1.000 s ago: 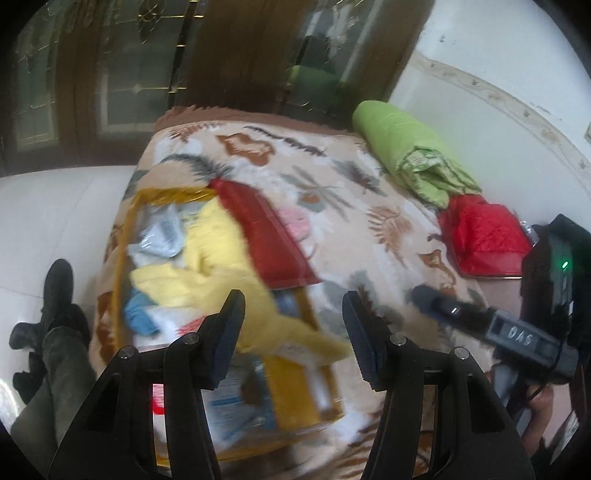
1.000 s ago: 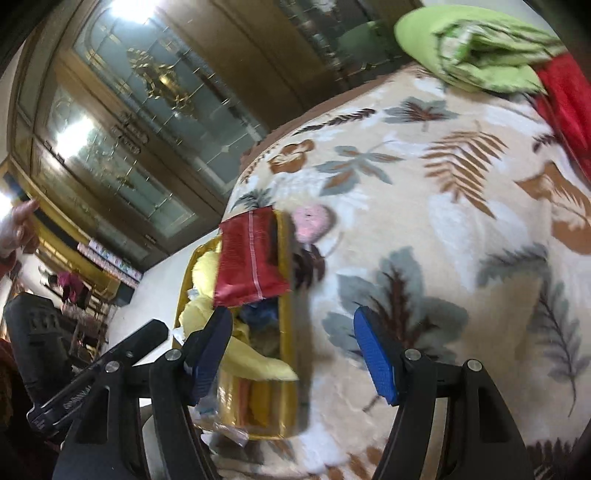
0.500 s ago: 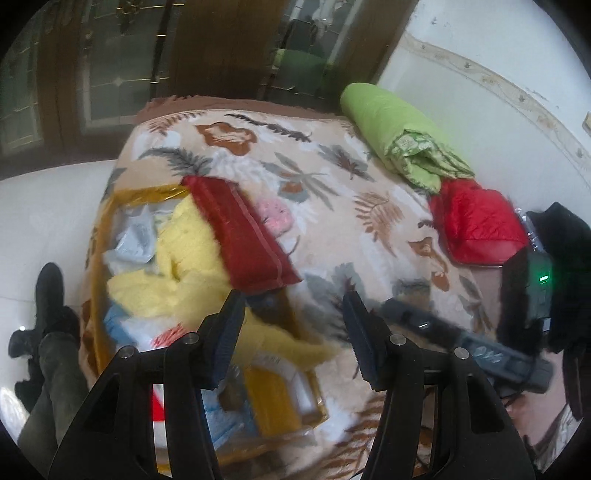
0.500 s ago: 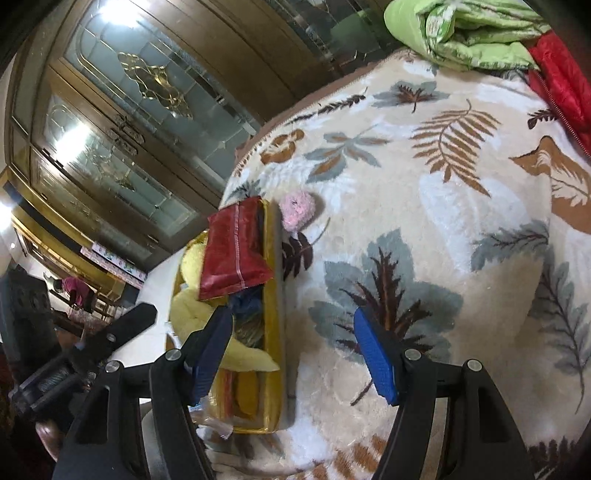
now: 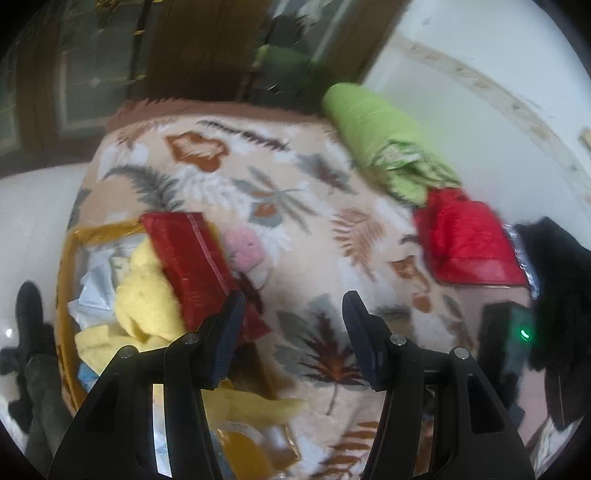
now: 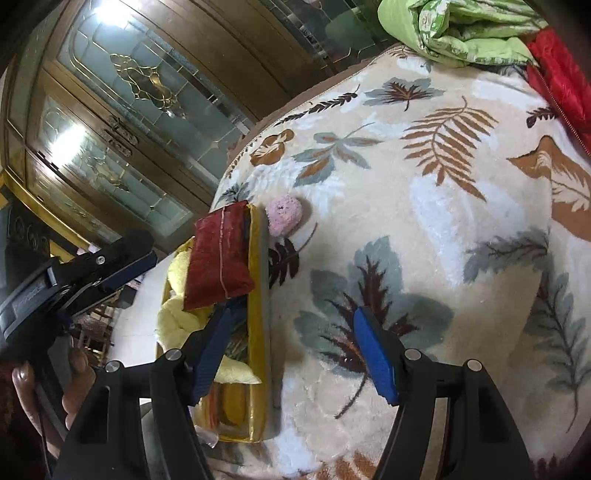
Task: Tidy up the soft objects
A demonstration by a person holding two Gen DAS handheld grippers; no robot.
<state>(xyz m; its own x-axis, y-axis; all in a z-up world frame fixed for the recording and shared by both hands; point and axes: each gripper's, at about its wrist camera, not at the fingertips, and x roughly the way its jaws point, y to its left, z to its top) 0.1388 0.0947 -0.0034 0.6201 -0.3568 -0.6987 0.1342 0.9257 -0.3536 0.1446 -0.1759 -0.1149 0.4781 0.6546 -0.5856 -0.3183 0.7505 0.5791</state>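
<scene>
A yellow storage box (image 5: 68, 258) (image 6: 256, 332) sits at the left edge of a bed covered by a leaf-patterned blanket (image 5: 314, 229) (image 6: 424, 206). In it lie a dark red pouch (image 5: 192, 266) (image 6: 219, 254), a yellow cloth (image 5: 147, 306) (image 6: 177, 314) and several other soft items. A small pink fluffy ball (image 5: 245, 249) (image 6: 284, 216) rests on the blanket just right of the box. My left gripper (image 5: 291, 332) is open and empty above the box's right rim. My right gripper (image 6: 291, 350) is open and empty over the blanket beside the box.
A rolled green blanket (image 5: 384, 147) (image 6: 458, 33) and a red cushion (image 5: 465, 243) (image 6: 561, 77) lie at the bed's far right by the white wall. A glass-fronted wooden cabinet (image 6: 122, 110) stands behind. A person's legs and shoes (image 5: 29, 332) are on the floor at left.
My left gripper has shifted right, from over the yellow cloth in the box to over its right rim and the blanket. The right gripper's view has tipped down a little.
</scene>
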